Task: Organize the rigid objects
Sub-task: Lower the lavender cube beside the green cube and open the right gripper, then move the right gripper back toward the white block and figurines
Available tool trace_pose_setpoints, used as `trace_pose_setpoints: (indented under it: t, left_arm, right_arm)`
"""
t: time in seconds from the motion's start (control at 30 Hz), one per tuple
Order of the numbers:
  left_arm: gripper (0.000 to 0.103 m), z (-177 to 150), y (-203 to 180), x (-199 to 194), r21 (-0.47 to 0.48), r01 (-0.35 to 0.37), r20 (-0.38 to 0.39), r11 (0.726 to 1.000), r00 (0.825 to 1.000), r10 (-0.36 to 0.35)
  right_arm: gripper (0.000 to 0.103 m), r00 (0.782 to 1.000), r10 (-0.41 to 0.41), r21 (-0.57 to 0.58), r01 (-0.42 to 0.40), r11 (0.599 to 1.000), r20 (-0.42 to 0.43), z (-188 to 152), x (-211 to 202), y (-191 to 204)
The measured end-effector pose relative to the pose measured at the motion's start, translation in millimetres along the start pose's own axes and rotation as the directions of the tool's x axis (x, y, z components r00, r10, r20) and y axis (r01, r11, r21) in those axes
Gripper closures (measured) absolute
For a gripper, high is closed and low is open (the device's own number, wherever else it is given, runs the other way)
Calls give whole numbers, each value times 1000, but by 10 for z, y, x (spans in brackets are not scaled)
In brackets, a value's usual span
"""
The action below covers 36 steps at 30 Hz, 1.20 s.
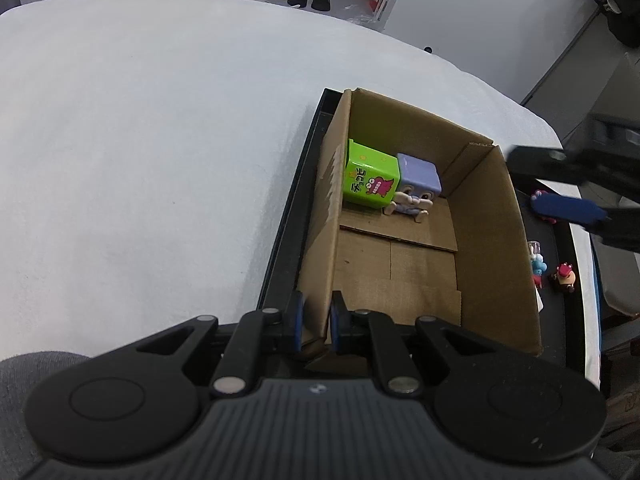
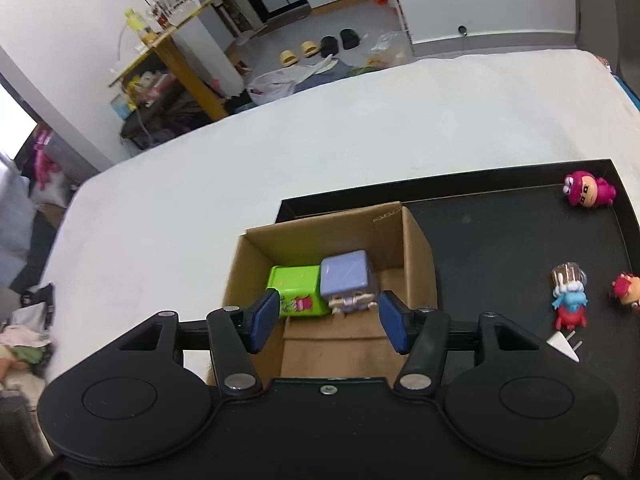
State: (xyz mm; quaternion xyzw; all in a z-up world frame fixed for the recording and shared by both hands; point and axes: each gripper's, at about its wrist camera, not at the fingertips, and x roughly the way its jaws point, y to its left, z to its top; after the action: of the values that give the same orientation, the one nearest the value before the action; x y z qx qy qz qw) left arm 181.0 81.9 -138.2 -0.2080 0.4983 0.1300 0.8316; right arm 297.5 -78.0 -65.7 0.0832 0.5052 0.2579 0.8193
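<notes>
A white-covered worktop (image 2: pixel 340 128) carries a shallow black tray (image 2: pixel 500 240), and at the tray's left end stands an open cardboard box (image 2: pixel 416 252). The left tongs (image 1: pixel 316 320) are shut on the box's near wall, pinching the cardboard edge between their blue pads. The right tongs (image 2: pixel 326 320) hang above the box with jaws apart and nothing between them. Inside, against the far wall, a green cube toy (image 2: pixel 298 288) and a purple cube-headed figure (image 2: pixel 348 280) sit touching side by side. Three small figures remain loose on the tray to the right of the box: a pink one (image 2: pixel 588 192) at the far corner, a blue and red one (image 2: pixel 568 300) nearer, a red one (image 2: pixel 626 292) at the edge. They lie right of the right tongs, the nearer pair to reach them.
</notes>
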Motion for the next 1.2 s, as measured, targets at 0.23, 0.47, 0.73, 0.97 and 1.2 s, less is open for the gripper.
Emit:
trace_pose_setpoints:
  t: [0.23, 0.47, 0.73, 0.97, 1.2]
  left_arm:
    - [91, -20, -28, -6, 5, -17, 8, 1000, 1000, 17]
    - [91, 1, -54, 0, -1, -35, 1, 999, 999, 35]
    - [91, -15, -63, -12, -6, -43, 3, 999, 999, 43]
    - [91, -6, -45, -8, -21, -39, -1, 999, 999, 39]
    - [91, -9, -48, -8, -23, -41, -1, 999, 999, 41]
  right_arm:
    - [41, 1000, 8, 21, -7, 1000, -14, 23, -329, -238]
    - [40, 1000, -1, 2, 1, 1000, 7, 57, -570, -390]
    - [40, 999, -31, 27, 30, 999, 30, 152, -752, -673]
    - [38, 997, -57, 40, 55, 998, 48, 225, -920, -961]
    - [38, 995, -91, 10, 91, 996, 46, 298, -978, -1160]
